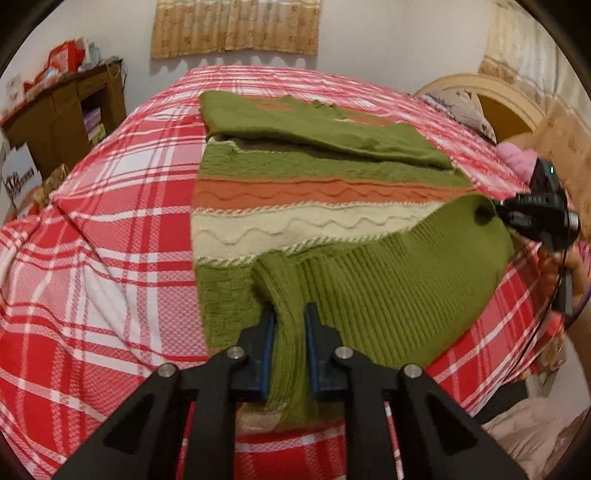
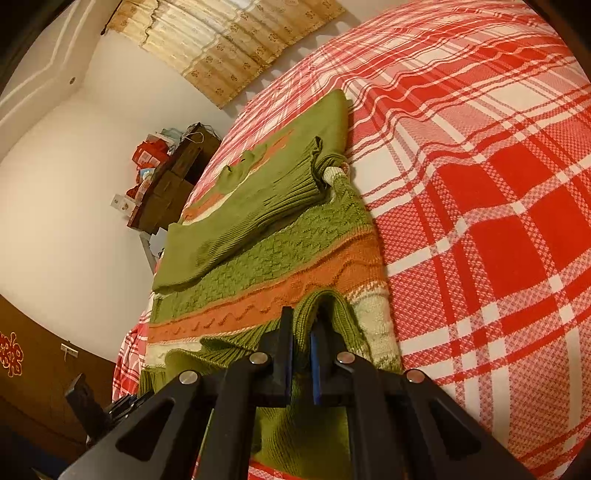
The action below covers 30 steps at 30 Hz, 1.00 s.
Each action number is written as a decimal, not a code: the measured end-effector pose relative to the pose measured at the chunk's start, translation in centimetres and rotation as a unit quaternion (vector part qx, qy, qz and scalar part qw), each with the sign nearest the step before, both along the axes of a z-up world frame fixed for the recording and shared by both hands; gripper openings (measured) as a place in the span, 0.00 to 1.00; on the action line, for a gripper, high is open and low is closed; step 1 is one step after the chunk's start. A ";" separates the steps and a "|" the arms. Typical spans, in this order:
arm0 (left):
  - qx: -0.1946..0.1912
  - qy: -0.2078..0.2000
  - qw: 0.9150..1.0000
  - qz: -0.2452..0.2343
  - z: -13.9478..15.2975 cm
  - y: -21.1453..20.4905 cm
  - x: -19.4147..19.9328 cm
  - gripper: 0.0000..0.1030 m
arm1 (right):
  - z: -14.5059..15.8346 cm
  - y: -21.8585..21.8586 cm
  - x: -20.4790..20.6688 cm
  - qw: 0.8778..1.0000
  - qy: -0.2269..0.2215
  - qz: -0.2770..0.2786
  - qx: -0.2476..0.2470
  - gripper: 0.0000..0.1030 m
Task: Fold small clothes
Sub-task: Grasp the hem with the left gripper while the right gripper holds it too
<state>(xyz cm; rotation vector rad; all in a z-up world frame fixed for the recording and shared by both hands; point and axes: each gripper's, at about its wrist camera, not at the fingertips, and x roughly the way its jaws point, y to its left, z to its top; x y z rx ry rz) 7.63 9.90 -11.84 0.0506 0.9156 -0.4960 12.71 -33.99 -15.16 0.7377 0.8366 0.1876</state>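
Striped green sweater (image 1: 317, 192) flat on plaid bed (image 1: 110, 206), one sleeve folded across at 12 o'clock, left tool (image 1: 290, 332) clamped on ribbed hem at 6 o'clock, right tool (image 2: 302, 332) clamped on hem at 3 o'clock.

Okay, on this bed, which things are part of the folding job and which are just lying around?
Part of the job:
- green knitted sweater with orange and cream stripes
- left gripper, shut on its ribbed hem
- right gripper, shut on the same hem

Just lying about:
- red and white plaid bedspread
- brown wooden cabinet
- patterned pillow
- beige curtain
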 end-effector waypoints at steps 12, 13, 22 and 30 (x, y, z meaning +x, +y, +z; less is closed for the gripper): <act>0.006 0.002 1.000 0.009 -0.1 -0.1 0.7 0.17 | 4.4 -5.1 -3.1 0.985 -0.115 -0.056 0.117 0.75; 0.004 0.002 1.000 0.010 -0.1 -0.2 0.8 0.18 | 4.9 -4.8 -3.3 0.987 -0.119 -0.048 0.092 0.75; 0.004 -0.004 1.000 -0.015 -0.2 -1.3 0.0 0.52 | 4.1 5.5 -0.8 0.964 -0.079 0.125 -0.222 0.75; 0.000 -0.002 1.000 -0.003 -0.1 -1.0 0.1 0.15 | 1.6 8.9 -0.2 0.917 -0.058 0.178 -0.352 0.48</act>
